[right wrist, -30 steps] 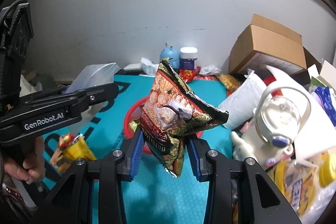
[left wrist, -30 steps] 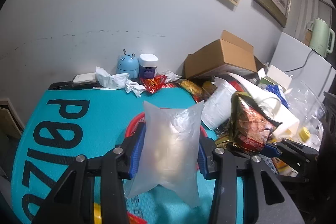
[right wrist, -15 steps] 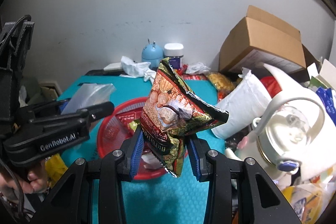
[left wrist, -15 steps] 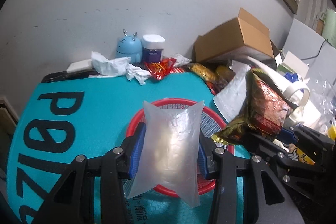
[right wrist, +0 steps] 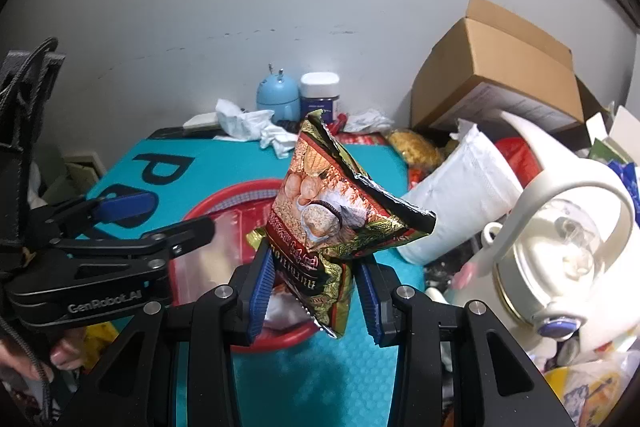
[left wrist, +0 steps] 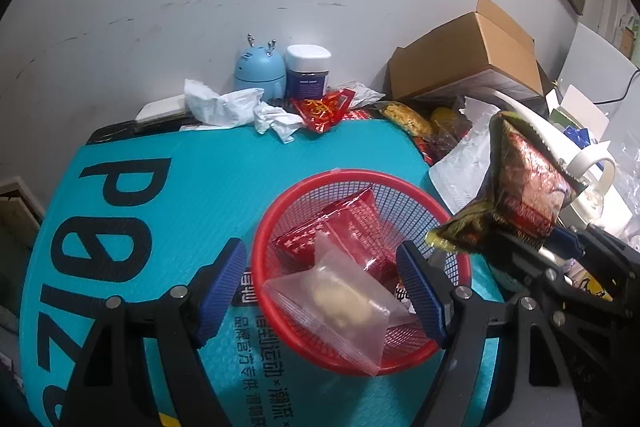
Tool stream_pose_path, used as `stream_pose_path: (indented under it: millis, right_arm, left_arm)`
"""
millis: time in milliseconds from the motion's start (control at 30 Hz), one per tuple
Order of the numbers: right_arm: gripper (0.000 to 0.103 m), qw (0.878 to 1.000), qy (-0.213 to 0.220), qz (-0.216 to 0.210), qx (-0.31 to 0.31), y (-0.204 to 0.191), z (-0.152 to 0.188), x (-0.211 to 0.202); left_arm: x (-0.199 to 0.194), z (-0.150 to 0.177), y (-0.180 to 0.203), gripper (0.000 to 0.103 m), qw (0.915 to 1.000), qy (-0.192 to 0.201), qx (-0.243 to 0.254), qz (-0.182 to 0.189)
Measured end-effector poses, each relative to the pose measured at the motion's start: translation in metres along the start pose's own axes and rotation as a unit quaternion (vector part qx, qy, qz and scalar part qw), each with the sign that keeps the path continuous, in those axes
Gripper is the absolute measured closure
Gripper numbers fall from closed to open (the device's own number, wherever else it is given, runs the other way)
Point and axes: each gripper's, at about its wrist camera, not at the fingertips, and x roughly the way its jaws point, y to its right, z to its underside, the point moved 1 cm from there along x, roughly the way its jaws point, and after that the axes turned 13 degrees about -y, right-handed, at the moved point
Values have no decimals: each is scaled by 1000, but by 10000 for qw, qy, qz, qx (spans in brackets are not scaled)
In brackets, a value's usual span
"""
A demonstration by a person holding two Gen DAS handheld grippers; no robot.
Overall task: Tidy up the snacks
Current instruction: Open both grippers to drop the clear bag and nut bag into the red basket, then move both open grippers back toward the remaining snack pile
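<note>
A red mesh basket point(left wrist: 352, 175) sits on the teal mat point(left wrist: 200, 163) and holds red packets point(left wrist: 340, 227). A clear bag of pale snacks point(left wrist: 340, 307) lies in the basket on its near side. My left gripper point(left wrist: 322, 287) hovers over it with its jaws opening; the bag lies between and below the pads, which do not touch it. My right gripper point(right wrist: 316, 291) is shut on a red and gold snack bag point(right wrist: 328, 211), held upright above the basket's right rim. That bag point(left wrist: 516, 195) also shows in the left wrist view.
A cardboard box point(right wrist: 500, 75), a white kettle point(right wrist: 560, 239) and a white pouch point(right wrist: 456, 195) crowd the right side. A blue gadget point(left wrist: 260, 71), a jar point(left wrist: 308, 71), crumpled tissues point(left wrist: 224, 103) and loose snack packets point(left wrist: 324, 109) line the back wall. A hand point(right wrist: 60, 351) holds the left gripper.
The left jaws have spread wide and the clear bag has dropped from them into the red basket. Both grippers came down closer to the basket. The right one keeps its grip on the snack bag.
</note>
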Motion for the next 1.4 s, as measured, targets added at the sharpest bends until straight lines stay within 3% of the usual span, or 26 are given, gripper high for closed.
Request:
stream_pose_path:
  millis: [400,633,667,733,1200,1400]
  right_arm:
    - [64,9977,-42,677,78,1,-16,30]
    - [63,9972,-175,733,18,-4,-22,50]
    - [60,9970,-181,750,-11,-5,-23,51]
    - [42,9971,-128,738,-95,-8,-22,50]
    - [41,9971,99,728,-219,-16,-22,28]
    - [41,9985,129,457,-276,-22,-20,10]
  left_arm:
    - [-1,4,-17,26,9996,-123,-180,-199]
    - [1,3,-19,26,9996,-116,-191,-183]
    - [1,3,-20,26,9996,-110,-204,-174]
    - [1,4,-22,26,9996,-99,-218,-155]
    - [-19,5,-24,26,9994,36,-269,-207]
    - [-43,9,-22,26,9990,225,-265,-262]
